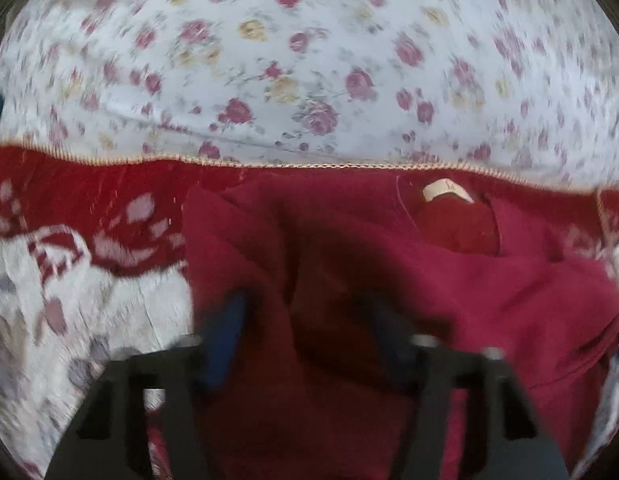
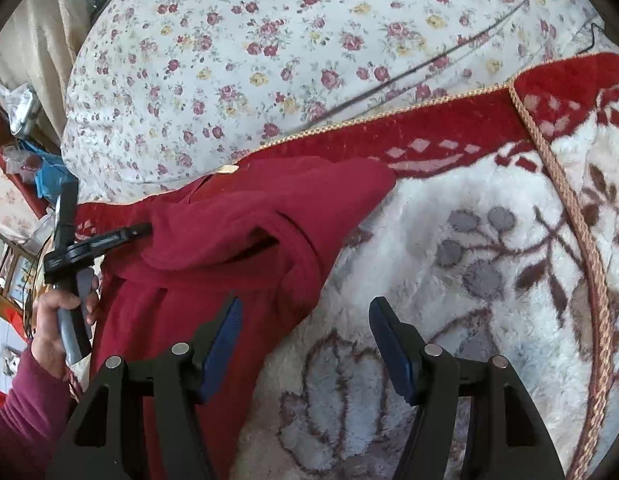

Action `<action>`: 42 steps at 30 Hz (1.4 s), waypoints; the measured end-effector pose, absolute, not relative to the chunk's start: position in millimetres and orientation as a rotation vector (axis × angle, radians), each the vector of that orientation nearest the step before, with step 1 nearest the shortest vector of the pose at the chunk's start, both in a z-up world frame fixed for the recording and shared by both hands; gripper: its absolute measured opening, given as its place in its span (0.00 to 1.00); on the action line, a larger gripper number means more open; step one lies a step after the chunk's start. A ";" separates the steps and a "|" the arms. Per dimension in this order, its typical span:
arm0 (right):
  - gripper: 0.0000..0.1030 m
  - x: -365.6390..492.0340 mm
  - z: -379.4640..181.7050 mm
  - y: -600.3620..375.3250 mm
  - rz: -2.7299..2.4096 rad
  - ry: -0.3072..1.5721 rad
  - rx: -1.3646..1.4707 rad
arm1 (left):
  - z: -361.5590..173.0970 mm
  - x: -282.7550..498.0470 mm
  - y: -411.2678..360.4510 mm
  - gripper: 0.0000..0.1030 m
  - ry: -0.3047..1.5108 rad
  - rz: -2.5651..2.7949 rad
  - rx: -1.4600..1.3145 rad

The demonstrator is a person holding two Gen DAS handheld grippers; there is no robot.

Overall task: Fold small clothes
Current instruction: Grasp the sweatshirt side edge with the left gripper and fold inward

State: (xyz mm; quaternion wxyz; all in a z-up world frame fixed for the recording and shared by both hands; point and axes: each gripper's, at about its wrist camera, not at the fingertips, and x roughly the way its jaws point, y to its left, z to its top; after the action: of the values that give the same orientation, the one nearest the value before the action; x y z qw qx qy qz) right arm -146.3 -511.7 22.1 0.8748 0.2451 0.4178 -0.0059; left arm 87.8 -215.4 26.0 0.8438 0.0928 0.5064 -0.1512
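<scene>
A dark red garment (image 2: 237,232) lies bunched on a red and white fleece blanket (image 2: 469,240). In the left wrist view the garment (image 1: 389,280) fills the middle, with a cream neck label (image 1: 445,192) near its far edge. My left gripper (image 1: 305,320) is open, its blue pads wide apart over the cloth, nothing held between them. It also shows in the right wrist view (image 2: 137,232), its tip against the garment's left side. My right gripper (image 2: 305,320) is open and empty, its left pad over the garment's edge, its right pad over the blanket.
A white floral bedsheet (image 2: 269,60) covers the bed beyond the blanket's braided hem (image 2: 549,168). A thin dark cable (image 2: 429,64) lies on the sheet. Cluttered shelves and bags (image 2: 25,120) stand at the far left beside a curtain.
</scene>
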 end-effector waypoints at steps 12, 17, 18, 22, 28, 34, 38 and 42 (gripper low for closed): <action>0.70 -144.3 19.0 -496.7 -0.033 0.867 0.411 | 107.3 71.9 -202.3 0.06 1.001 -0.399 0.160; 0.71 -141.2 15.6 -488.4 -0.024 0.888 0.387 | 101.9 72.6 -190.2 0.06 0.999 -0.355 0.153; 0.71 -141.7 14.3 -488.0 -0.016 0.891 0.395 | 95.9 74.9 -184.9 0.07 1.016 -0.337 0.143; 0.71 -143.3 12.6 -487.1 -0.015 0.895 0.397 | 80.5 80.4 -165.9 0.20 1.063 -0.258 0.116; 0.72 -142.0 8.9 -489.0 -0.016 0.903 0.405 | 99.3 73.1 -155.9 0.63 1.020 -0.311 -0.011; 0.73 -142.0 6.8 -490.2 -0.003 0.911 0.410 | 71.3 84.0 -204.4 0.63 1.079 -0.300 0.117; 0.74 -143.2 7.9 -494.1 -0.003 0.904 0.422 | 38.5 106.2 -223.5 0.56 1.175 -0.261 0.155; 0.75 -143.6 7.7 -497.8 -0.014 0.905 0.417 | 22.4 105.5 -241.7 0.06 1.203 -0.247 0.271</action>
State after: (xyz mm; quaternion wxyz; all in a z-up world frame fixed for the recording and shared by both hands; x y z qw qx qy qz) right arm -143.6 -497.8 7.7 0.8785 0.1999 0.4339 -0.0069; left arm 105.5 -241.7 22.4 0.8087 0.1266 0.5627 -0.1155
